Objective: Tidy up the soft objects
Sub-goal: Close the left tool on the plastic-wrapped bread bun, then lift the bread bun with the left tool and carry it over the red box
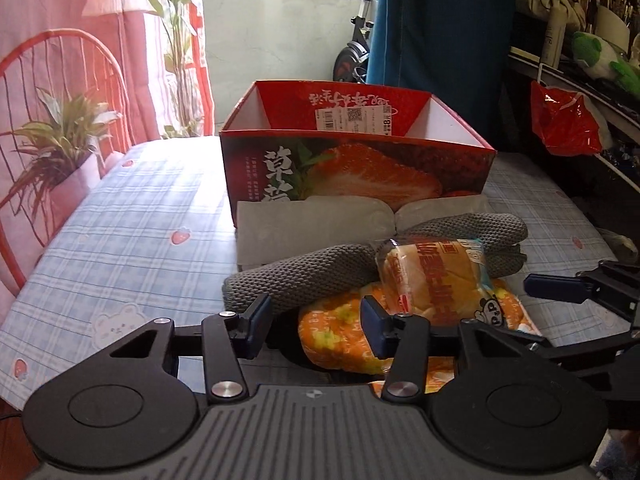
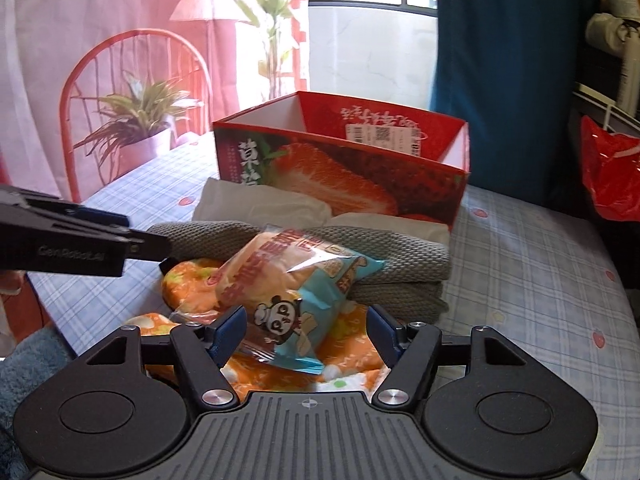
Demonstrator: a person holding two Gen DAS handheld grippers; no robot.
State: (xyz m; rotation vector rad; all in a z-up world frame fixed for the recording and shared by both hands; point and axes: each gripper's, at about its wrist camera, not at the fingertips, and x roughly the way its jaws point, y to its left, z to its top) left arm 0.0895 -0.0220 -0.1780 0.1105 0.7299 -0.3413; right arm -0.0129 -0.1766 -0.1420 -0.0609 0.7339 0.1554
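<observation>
A pile of soft things lies in front of an open red strawberry box (image 1: 356,160) (image 2: 344,176). On top is a bagged bread (image 1: 432,276) (image 2: 288,280). Under it lie a grey knitted cloth (image 1: 320,276) (image 2: 400,256), an orange patterned pack (image 1: 340,340) (image 2: 192,284) and white air cushions (image 1: 312,224) (image 2: 260,204). My left gripper (image 1: 316,328) is open, its fingers on either side of the orange pack's near end. My right gripper (image 2: 306,332) is open around the bread bag's near end, not closed on it. Each gripper shows in the other's view.
The pile sits on a blue checked tablecloth (image 1: 132,216) (image 2: 532,264). A potted plant (image 1: 60,148) and a red chair (image 2: 132,92) stand at the left. A red plastic bag (image 1: 564,120) hangs at the right by cluttered shelves.
</observation>
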